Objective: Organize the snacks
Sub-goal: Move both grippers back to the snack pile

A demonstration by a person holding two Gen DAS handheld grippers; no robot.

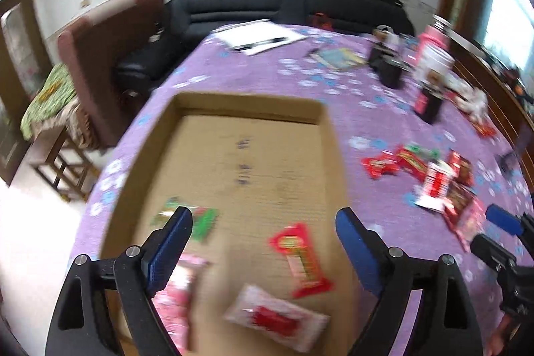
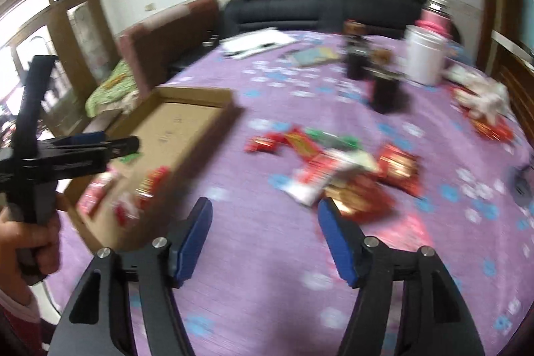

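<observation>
My cardboard box (image 1: 253, 152) sits open-topped at the near left of the purple worktop (image 1: 377, 109), and I judge it the collecting place: several snack packets already lie on its floor, among them a red packet (image 1: 302, 259), a pale packet with a red label (image 1: 277, 319) and a green one (image 1: 203, 221). The unsorted snack pile (image 2: 337, 175) lies loose on the cloth to the right of the box, clear of it.

My left gripper (image 1: 263, 232) hangs over the near end of the box, jaws wide apart, nothing between them. My right gripper (image 2: 265, 224) faces the pile just short of it, jaws apart and empty, touching no packet.
</observation>
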